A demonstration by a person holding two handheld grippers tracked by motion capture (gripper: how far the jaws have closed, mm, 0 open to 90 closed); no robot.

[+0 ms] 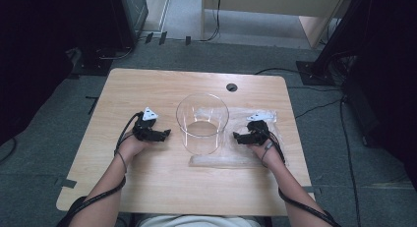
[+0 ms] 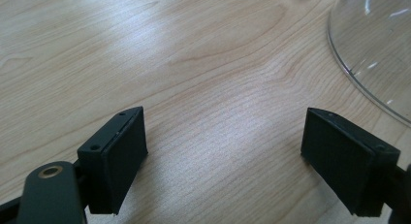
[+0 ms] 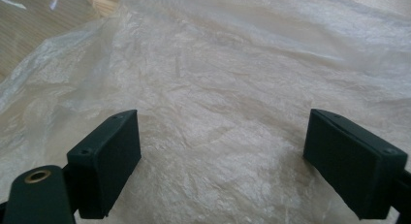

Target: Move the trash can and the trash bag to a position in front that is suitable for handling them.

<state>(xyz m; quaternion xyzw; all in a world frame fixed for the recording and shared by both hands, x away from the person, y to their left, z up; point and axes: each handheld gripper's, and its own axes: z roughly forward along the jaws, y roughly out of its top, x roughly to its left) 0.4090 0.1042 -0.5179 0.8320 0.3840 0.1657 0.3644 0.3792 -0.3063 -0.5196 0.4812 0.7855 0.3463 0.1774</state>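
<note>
a clear round glass bowl (image 1: 202, 123) stands mid-bench (image 1: 147, 178) on pale wood grain; crinkled thin plastic sheet (image 3: 232, 88) lies under the right gripper (image 3: 223, 161). both the right and left gripper (image 2: 225, 156) fingers gape wide, holding nothing.

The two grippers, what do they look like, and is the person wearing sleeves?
Both the left gripper and right gripper are black, each topped by a pale three-cornered plate and trailing a black cable along the forearm. The jaws are flat rectangular black blocks. The forearms are bare, no sleeves.
</note>
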